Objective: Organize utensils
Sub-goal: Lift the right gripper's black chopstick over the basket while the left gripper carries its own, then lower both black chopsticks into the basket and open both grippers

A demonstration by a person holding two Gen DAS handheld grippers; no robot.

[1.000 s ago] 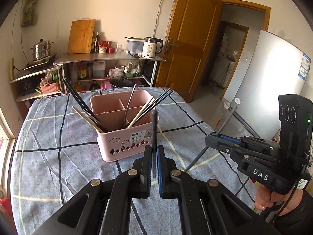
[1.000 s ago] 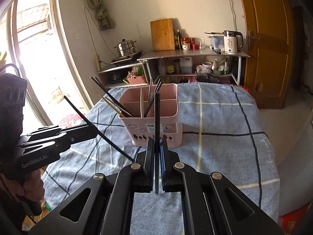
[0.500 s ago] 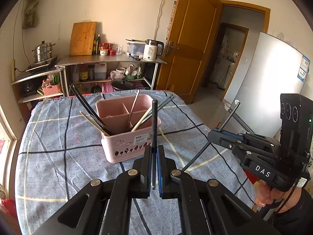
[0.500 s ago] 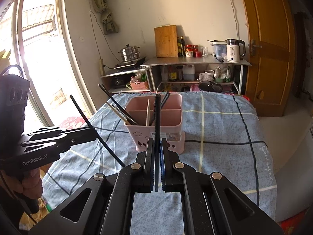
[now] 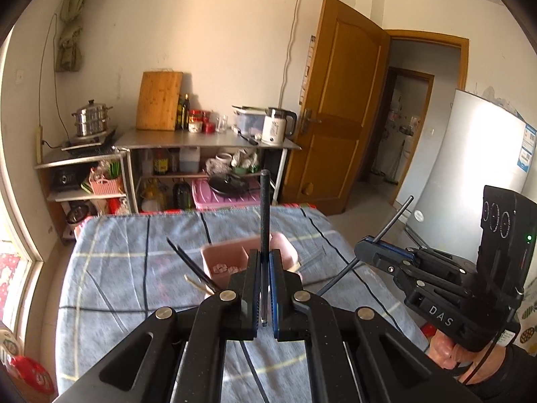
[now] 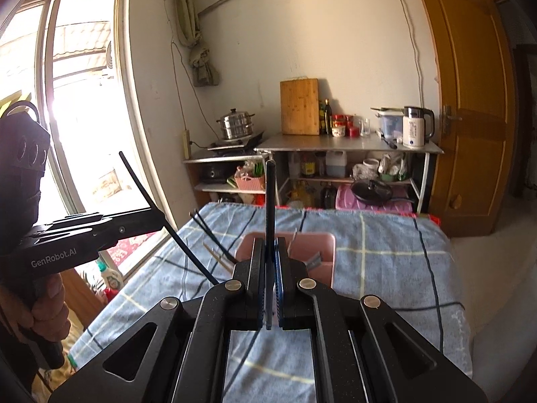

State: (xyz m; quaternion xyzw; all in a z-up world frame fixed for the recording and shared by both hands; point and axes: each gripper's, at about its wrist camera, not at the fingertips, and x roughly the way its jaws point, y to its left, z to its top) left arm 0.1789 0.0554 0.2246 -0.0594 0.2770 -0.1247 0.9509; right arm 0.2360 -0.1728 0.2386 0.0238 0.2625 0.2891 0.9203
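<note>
Our left gripper clamps a thin black chopstick upright above the pink plastic utensil basket on the blue checked tablecloth. Our right gripper pinches another slanted black chopstick nearby.

A lived-in home kitchen: steamer pot, cutting board, electric kettle and fridge.

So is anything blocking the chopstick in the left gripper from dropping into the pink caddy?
Nothing visible between them. The left gripper holds its black chopstick upright in front of the pink caddy, whose near compartment looks open.
</note>
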